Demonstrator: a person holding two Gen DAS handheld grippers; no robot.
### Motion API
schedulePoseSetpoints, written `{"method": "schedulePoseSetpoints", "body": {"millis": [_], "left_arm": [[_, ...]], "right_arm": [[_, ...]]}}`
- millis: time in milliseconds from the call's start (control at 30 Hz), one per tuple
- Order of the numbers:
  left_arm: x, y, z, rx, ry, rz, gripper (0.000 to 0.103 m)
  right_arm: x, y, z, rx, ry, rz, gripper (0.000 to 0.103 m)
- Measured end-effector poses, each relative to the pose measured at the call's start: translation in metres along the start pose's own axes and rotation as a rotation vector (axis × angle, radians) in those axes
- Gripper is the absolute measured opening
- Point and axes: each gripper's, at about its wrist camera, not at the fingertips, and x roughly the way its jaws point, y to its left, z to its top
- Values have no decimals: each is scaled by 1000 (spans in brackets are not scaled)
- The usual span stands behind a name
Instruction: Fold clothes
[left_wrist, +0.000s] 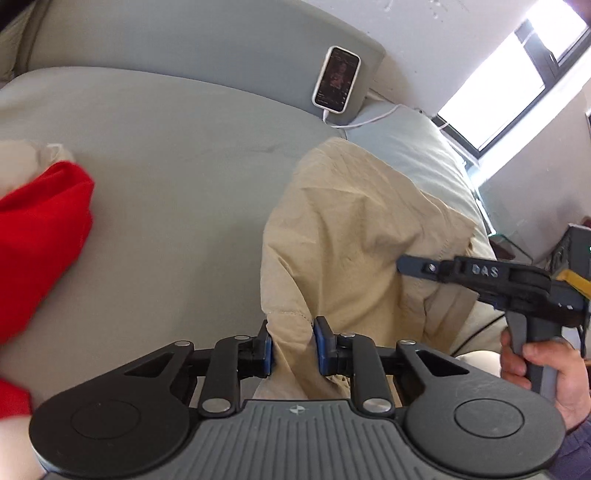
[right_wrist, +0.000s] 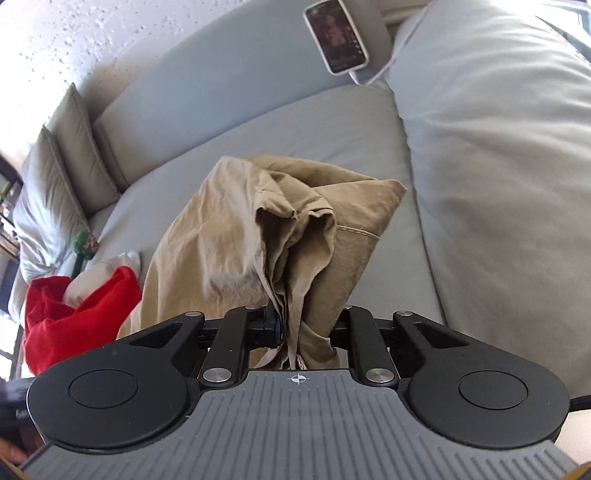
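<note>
A beige garment (left_wrist: 351, 229) hangs bunched over the grey sofa seat (left_wrist: 177, 192). My left gripper (left_wrist: 293, 345) is shut on its hemmed lower edge, the cloth pinched between the blue pads (left_wrist: 320, 345). My right gripper (right_wrist: 306, 328) is shut on a gathered bunch of the same beige garment (right_wrist: 236, 229), which drapes forward and hides the right pad. In the left wrist view the right gripper (left_wrist: 404, 264) reaches into the cloth from the right, held by a hand (left_wrist: 546, 373).
A red garment (left_wrist: 40, 236) lies on the seat to the left, with a white cloth (right_wrist: 107, 273) beside it. A phone (left_wrist: 336, 78) with a white cable leans on the sofa back. Cushions (right_wrist: 62, 177) stand at the far left. A large cushion (right_wrist: 498, 166) fills the right.
</note>
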Motion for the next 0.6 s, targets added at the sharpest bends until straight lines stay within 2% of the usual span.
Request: {"method": "schedulePoseSetpoints", "body": {"millis": [100,200,267,333,367,400,500,533,567,600], "left_arm": [[-4,10,-15,-130,-37,-8,20],[18,19,-19,-119,-25,78,21],[32,24,-21,-89,-21,149,42],[18,22,-23,-32,-45,188,48],[9,20,-22,-1,-65,219,50],[0,17,-20,30,-87,253,50],[-35,11,-22,80,-267,318,43],[-41,8,-21,91,-302,305,35],[-40,3,-21,111,-312,255,18],[-37,-2,-20,131,-319,199,11]], "right_arm": [[17,20,16,-38,21,3,17],[45,31,25,-62,62,-20,17],[69,29,24,-66,98,-46,19],[88,20,19,-74,124,-80,38],[87,14,16,-65,111,-76,52],[85,7,12,-55,97,-70,53],[70,-13,2,-31,65,-43,53],[66,-18,-1,-30,59,-40,53],[64,-20,-4,-27,54,-39,53],[62,-22,-6,-27,51,-42,53]]}}
